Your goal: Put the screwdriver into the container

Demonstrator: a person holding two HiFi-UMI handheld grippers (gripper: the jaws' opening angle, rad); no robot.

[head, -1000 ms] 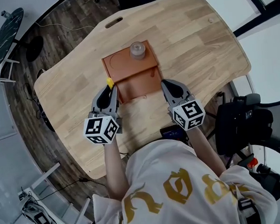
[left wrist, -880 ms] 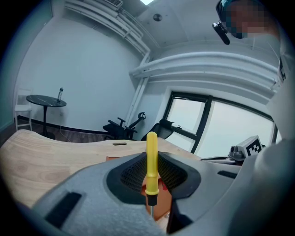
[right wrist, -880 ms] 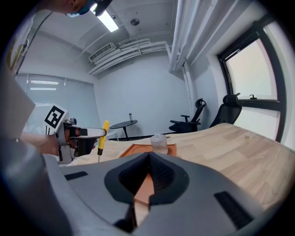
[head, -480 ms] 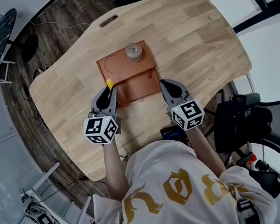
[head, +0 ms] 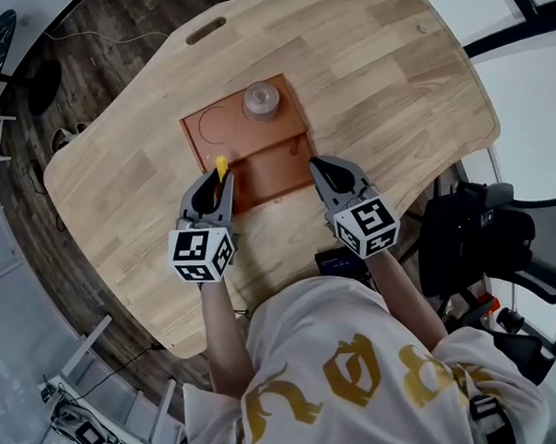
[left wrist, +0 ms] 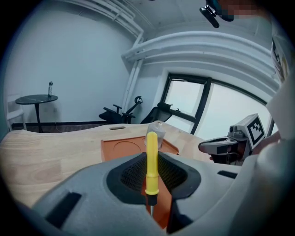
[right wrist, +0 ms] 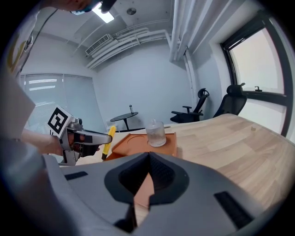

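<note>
Pale wood of the counter (head: 373, 79) fills most of the head view, with dark plank floor beyond its left edge. The screwdriver (head: 221, 165) is off that surface, pinched by its thin metal shaft in the left tongs (head: 211, 183), whose jaws are clamped on it. Its yellow handle sticks out past the jaw tips and stands upright in the left gripper view. In the right gripper view it leans a little, handle uppermost. The handle hangs at the near left corner of the orange container (head: 272, 160); whether it is over the rim or just outside it cannot be told. This container is a shallow tray with a rectangular compartment on the near side. On its far side are a round recess to the left and a glass jar (head: 261, 100) to the right. The right tongs (head: 324, 169) hover at the near right corner of the container, their jaws pressed together tip to tip. A black chair (head: 476, 242) stands beside the counter on the right, and the person's white shirt (head: 363, 380) fills the bottom of the head view.
</note>
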